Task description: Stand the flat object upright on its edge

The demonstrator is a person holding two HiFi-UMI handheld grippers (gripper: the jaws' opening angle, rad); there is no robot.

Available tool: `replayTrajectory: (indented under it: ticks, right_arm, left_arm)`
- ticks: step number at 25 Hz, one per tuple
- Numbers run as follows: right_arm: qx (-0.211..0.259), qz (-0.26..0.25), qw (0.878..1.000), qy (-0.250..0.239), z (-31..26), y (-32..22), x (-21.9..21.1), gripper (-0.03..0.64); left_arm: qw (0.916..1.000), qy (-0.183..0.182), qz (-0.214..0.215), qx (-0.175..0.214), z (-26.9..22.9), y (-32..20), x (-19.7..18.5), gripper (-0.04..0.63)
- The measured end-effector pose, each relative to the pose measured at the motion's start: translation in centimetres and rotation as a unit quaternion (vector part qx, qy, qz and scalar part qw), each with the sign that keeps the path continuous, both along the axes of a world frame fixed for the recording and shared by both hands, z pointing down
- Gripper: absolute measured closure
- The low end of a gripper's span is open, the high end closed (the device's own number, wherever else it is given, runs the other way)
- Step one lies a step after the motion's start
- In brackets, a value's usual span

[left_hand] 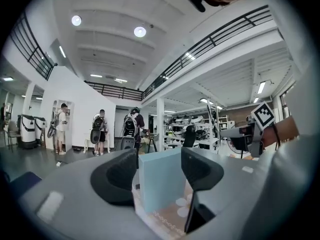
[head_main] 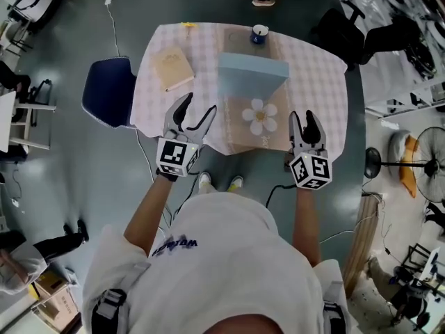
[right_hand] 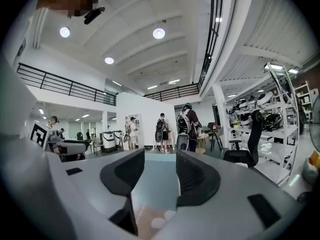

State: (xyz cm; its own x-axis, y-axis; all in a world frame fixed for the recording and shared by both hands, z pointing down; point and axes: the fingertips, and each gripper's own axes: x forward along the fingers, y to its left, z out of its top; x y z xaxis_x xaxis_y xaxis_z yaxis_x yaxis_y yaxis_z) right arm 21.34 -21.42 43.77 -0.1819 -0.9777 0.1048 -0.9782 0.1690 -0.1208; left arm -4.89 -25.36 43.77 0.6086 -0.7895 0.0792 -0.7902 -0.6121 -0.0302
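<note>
A light blue flat block (head_main: 250,82) stands upright on a brown mat with a white flower (head_main: 259,132), in the middle of the table. My left gripper (head_main: 197,110) hovers over the table's front edge, left of the block, open with nothing between its fingers. At the front right edge my right gripper (head_main: 302,120) is held apart from the block, open and empty too. In the left gripper view the block (left_hand: 157,184) shows upright beyond the open left gripper (left_hand: 159,164). The right gripper view has the block (right_hand: 152,189) farther off past the open right gripper (right_hand: 160,171).
The table carries a pink checked cloth (head_main: 320,75). A tan notebook (head_main: 172,68) lies at the back left and a small blue cup (head_main: 259,35) stands at the back edge. A dark blue chair (head_main: 108,92) sits left of the table. People stand far off in the hall.
</note>
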Motion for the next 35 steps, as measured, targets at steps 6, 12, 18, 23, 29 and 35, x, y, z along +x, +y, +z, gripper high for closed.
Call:
replayTrajectory:
  ticks: [6,12,18,23,29,35]
  right_arm:
    - [0.009,0.026,1.000,0.005,-1.8,4.2,0.9,0.423]
    - [0.037,0.025,0.999,0.017,-3.8,3.7,0.7,0.428]
    - [0.037,0.011,0.999,0.030,-4.2,3.8,-0.6,0.439]
    - [0.044,0.013,0.998,0.051,-4.4,4.0,-1.0,0.460]
    - [0.047,0.016,0.997,0.060,-4.8,4.1,-0.7,0.488]
    - [0.051,0.009,0.998,0.042,-5.7,4.4,-0.9,0.528]
  left_arm:
    - [0.9997,-0.018,-0.007,0.017,-1.2,1.4,-2.0,0.319]
    - [0.9990,-0.029,-0.008,0.034,-1.9,1.1,-2.4,0.325]
    - [0.9970,-0.036,0.017,0.066,-3.8,1.7,-0.7,0.326]
    - [0.9974,-0.023,0.022,0.065,-4.0,2.0,-0.4,0.333]
    - [0.9976,-0.023,0.015,0.063,-4.1,2.0,-0.8,0.370]
    - [0.9978,-0.023,0.005,0.062,-4.3,2.1,-1.5,0.466]
